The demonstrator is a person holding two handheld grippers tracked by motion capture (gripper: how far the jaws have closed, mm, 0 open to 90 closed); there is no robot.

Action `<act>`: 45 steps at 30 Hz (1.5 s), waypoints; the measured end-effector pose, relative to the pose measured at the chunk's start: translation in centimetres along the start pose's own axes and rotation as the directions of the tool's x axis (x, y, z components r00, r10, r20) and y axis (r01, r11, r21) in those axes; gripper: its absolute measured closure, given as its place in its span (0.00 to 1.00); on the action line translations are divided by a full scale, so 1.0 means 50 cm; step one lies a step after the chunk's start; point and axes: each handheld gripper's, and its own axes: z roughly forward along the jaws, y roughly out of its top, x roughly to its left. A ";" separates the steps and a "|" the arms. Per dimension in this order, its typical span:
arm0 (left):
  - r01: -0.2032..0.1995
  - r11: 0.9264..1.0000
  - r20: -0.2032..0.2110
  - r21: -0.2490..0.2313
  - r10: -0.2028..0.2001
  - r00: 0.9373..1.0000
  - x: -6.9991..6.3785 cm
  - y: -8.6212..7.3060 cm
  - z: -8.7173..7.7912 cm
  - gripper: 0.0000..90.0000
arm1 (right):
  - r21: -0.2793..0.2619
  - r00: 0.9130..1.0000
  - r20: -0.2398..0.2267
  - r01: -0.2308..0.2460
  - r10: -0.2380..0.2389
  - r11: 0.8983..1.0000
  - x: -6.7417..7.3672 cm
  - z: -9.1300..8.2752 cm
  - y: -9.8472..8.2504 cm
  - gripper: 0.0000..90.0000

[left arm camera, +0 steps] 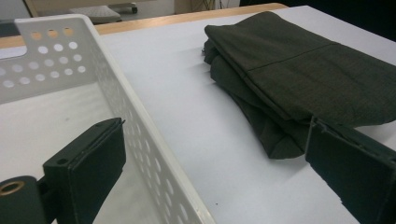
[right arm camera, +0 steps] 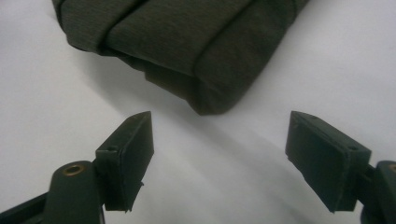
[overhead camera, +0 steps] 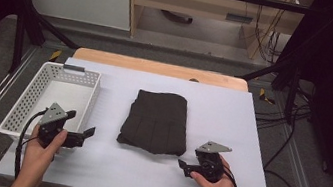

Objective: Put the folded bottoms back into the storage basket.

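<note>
A folded dark garment [overhead camera: 156, 121] lies in the middle of the white tabletop [overhead camera: 231, 119]. A white perforated basket [overhead camera: 27, 97] stands empty at the left. My left gripper [overhead camera: 89, 134] is open by the basket's near right corner, held in a hand. In the left gripper view its jaws [left arm camera: 215, 158] stand wide apart. The basket wall [left arm camera: 154, 154] runs between them and the garment [left arm camera: 299, 79] lies by the right jaw. My right gripper [overhead camera: 183, 166] is open off the garment's near right corner. Nothing sits between its pads [right arm camera: 219, 149], and the garment's folded corner [right arm camera: 205, 60] lies just ahead.
The table's wooden far edge [overhead camera: 158, 67] borders a black frame and a floor with cables at the right. White tabletop stretches in front of the garment and to its right.
</note>
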 end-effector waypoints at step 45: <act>-0.036 0.998 -0.001 -0.043 0.036 0.999 -0.022 0.007 -0.008 0.06 | 0.025 0.989 0.092 0.113 -0.115 0.993 0.022 0.036 0.036 0.89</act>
